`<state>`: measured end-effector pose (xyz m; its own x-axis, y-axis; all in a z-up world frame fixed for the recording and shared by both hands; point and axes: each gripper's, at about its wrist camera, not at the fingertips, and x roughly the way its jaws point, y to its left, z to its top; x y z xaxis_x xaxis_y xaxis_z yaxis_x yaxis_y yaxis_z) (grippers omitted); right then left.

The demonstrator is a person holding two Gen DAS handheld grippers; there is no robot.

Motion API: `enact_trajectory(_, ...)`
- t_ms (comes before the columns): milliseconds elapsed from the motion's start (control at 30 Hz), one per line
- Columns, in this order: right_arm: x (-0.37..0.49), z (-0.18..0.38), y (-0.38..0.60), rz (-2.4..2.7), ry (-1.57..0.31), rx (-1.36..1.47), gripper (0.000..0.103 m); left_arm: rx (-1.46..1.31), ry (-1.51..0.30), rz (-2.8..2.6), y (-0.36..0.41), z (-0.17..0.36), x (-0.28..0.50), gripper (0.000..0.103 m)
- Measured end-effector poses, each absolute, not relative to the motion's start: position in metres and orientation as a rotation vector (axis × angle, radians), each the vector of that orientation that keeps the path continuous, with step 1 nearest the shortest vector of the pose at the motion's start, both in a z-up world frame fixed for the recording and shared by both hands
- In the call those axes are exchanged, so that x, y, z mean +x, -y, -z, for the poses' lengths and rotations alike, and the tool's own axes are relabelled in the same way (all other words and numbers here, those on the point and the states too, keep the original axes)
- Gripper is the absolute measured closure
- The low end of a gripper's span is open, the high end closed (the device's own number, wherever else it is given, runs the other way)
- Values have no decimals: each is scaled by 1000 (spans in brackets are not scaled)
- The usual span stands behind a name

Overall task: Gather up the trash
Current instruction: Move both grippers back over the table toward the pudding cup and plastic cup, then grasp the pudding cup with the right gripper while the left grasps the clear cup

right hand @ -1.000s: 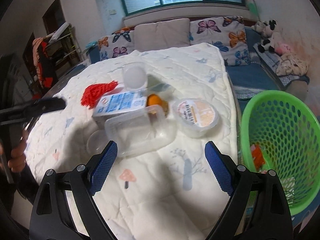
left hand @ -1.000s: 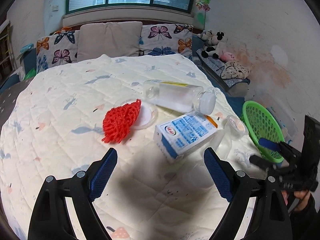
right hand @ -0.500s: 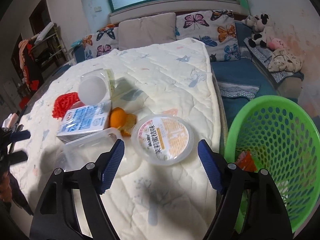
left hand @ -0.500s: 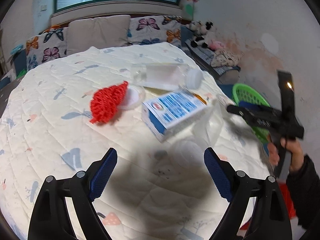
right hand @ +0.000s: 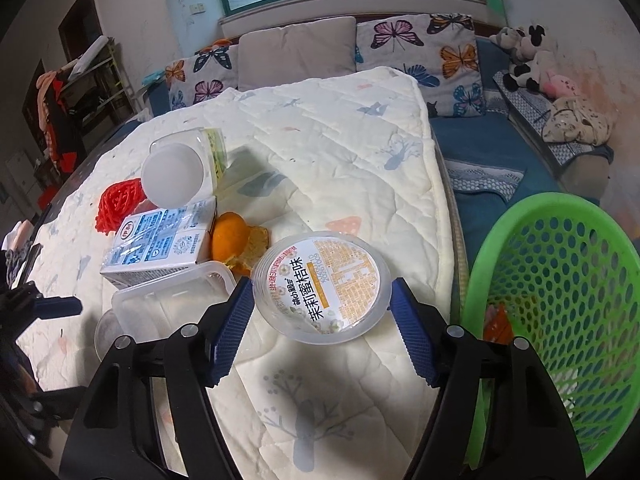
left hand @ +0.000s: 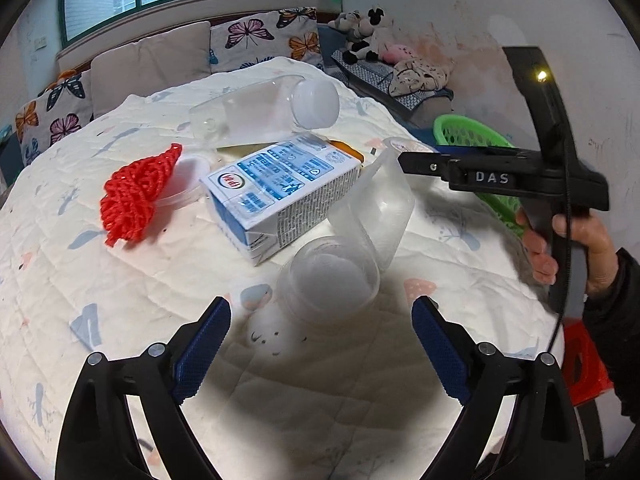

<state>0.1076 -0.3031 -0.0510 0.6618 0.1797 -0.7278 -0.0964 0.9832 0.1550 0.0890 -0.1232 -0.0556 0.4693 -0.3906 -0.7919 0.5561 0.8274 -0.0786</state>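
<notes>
Trash lies on the quilted table. My right gripper is open, its blue pads on either side of a round labelled jelly cup; contact cannot be told. My left gripper is open and empty just short of a small clear cup. Beyond it lie a clear box, a blue-white milk carton, a red net and a clear bottle with a white cap. Orange peel lies beside the carton. The green basket stands right of the table.
The right gripper and the hand holding it show in the left wrist view. Butterfly cushions and plush toys line a bench behind. The table's right edge drops off beside the basket. A red stool stands below.
Both grippers moved forward. The right one closed in around the jelly cup and narrowed a little; the left one swung right toward the small clear cup.
</notes>
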Motion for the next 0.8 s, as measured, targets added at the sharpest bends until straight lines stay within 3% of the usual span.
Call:
enact_trajectory(333,107,51,304,-163,-837,122,33,180,-924,582,133,67,103,21)
enact_trajectory(667,93,40,308,-145,-799,122,34,177,-939,614,141,73,106,45)
enact_trajectory(800,82,33,312,-135,-780,124,34,163,-933,618,139,70,103,46)
